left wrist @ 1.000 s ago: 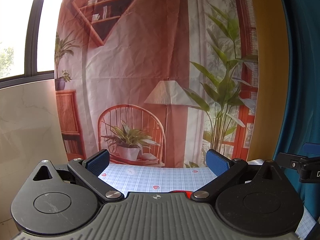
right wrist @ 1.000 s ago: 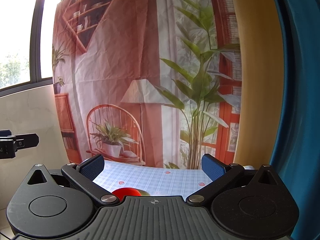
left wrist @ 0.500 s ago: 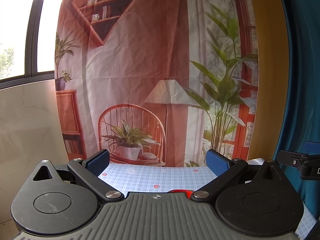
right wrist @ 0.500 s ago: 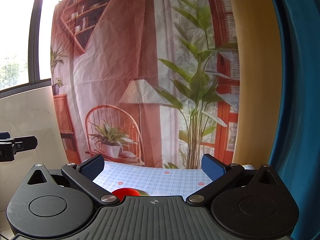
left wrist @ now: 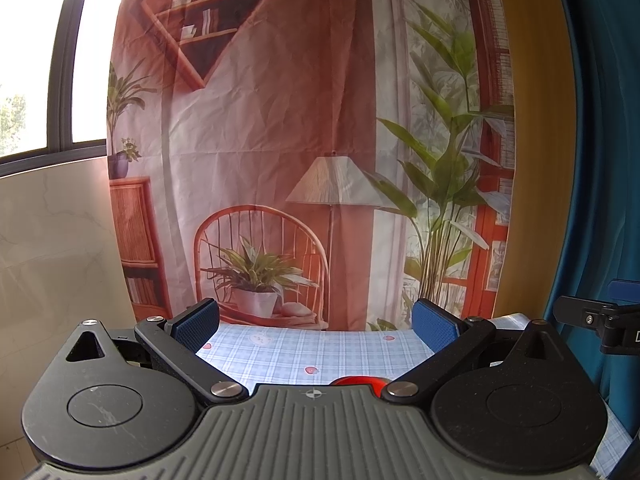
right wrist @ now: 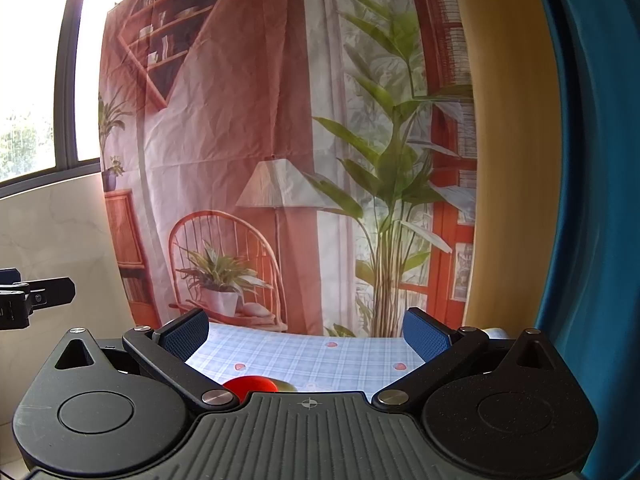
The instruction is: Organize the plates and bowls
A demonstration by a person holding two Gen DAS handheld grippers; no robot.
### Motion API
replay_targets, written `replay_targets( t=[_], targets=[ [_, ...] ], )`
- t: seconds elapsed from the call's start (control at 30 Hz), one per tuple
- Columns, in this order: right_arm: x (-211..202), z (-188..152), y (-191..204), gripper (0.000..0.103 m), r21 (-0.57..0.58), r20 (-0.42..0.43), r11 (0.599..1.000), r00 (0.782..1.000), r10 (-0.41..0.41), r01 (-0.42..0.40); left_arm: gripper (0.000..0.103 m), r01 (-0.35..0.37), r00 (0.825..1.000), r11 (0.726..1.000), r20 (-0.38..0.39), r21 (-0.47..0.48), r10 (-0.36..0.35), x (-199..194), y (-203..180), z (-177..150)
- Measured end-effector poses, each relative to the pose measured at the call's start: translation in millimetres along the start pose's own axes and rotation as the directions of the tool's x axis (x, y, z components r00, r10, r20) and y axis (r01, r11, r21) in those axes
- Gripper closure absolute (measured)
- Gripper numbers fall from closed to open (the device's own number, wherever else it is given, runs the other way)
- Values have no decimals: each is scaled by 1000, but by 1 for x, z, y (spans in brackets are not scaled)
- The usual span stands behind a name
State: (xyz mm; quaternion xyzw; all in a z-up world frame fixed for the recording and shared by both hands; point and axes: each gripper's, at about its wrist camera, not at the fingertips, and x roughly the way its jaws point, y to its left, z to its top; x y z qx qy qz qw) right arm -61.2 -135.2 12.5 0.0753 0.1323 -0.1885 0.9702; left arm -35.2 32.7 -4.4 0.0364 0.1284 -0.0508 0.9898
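My left gripper point(left wrist: 316, 322) is open and empty, held level above a table with a blue checked cloth point(left wrist: 288, 350). A sliver of a red dish point(left wrist: 358, 381) peeks over the gripper body; most of it is hidden. My right gripper point(right wrist: 306, 334) is also open and empty above the same cloth point(right wrist: 320, 354). In the right wrist view the red dish point(right wrist: 250, 385) shows low between the fingers, with a greenish rim point(right wrist: 286, 386) beside it. No other plates or bowls are visible.
A printed backdrop point(left wrist: 280, 140) of a room hangs right behind the table's far edge. A blue curtain point(left wrist: 600, 160) hangs on the right, a window point(left wrist: 36, 60) and pale wall on the left. The other gripper shows at each view's edge point(left wrist: 600, 322) point(right wrist: 28, 296).
The right wrist view has shifted slightly to the right and down. The left gripper has barely moved. Both grippers stay open.
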Motion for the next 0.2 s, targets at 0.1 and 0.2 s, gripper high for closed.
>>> replay_targets(
  t=[0.1,0.2],
  targets=[
    [0,0,0,0,0,0,1000,1000,0,0,0,3,1000,1000,7,3,-3,0,1,1],
    [0,0,0,0,0,0,1000,1000,0,0,0,8,1000,1000,6,2,-8,0,2,1]
  ],
)
